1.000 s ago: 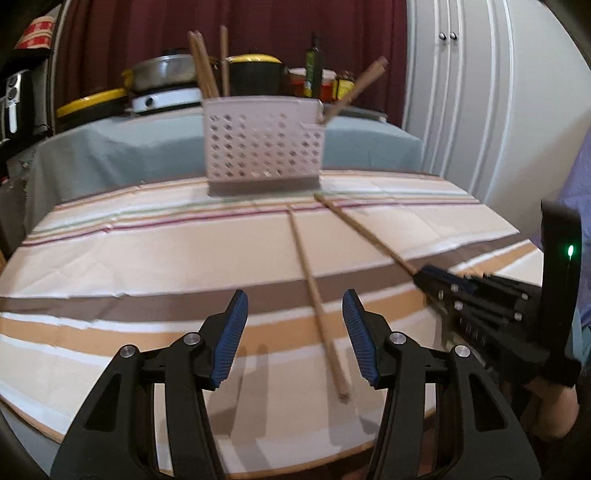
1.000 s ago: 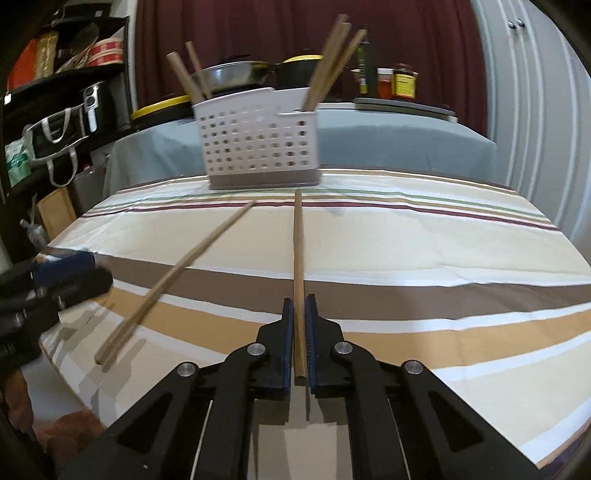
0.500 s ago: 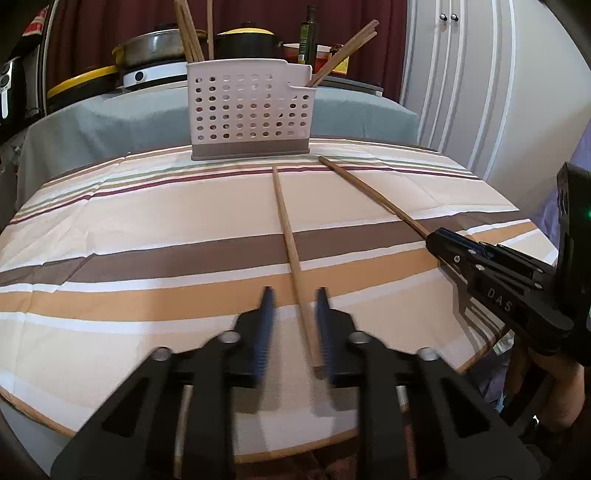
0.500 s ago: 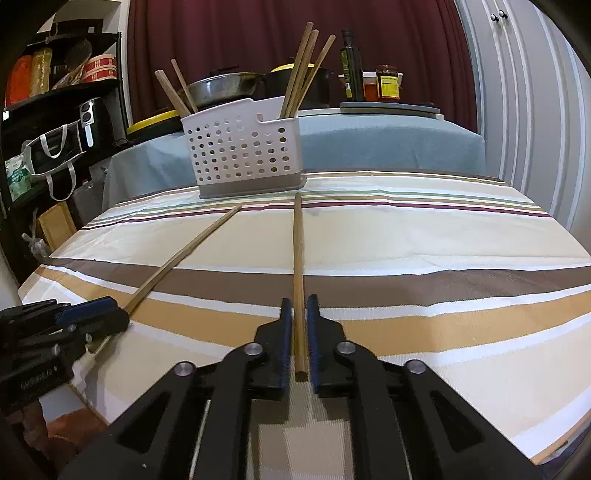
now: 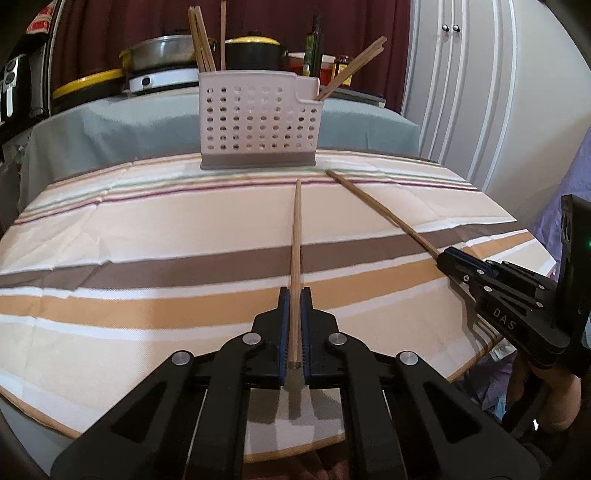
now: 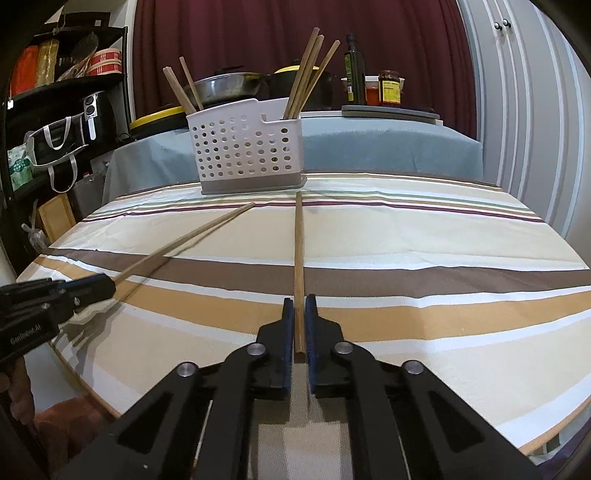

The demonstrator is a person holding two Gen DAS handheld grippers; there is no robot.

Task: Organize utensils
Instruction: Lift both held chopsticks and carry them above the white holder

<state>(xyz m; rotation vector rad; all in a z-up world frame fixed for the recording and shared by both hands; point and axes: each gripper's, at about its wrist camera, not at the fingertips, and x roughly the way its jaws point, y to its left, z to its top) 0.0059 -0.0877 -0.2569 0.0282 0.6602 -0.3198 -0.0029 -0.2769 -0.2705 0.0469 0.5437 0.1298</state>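
You've got both grippers, left gripper (image 5: pixel 294 332) & right gripper (image 6: pixel 299 332), w/ fingers clamped on a chopstick (image 5: pixel 296 236) each (image 6: pixel 298 258), near ends pinched, tips aimed at the far white caddy (image 5: pixel 258 122) across the tabletop (image 5: pixel 147 236), prob. so they slot straight in.

A striped tablecloth (image 6: pixel 406 236) covers the round table, and behind it a grey cloth (image 6: pixel 388 147) drapes a second surface. On that surface stand a steel pan (image 5: pixel 162 55), a black pot with a yellow lid (image 5: pixel 253 51), a dark oil bottle (image 6: pixel 354 70) and a red-labelled jar (image 6: pixel 390 88). Dark red curtains (image 6: pixel 240 33) hang behind, white cupboard doors (image 5: pixel 461 92) stand on one side, and a black shelf (image 6: pixel 62 92) with a bag (image 6: pixel 55 147) on the other.
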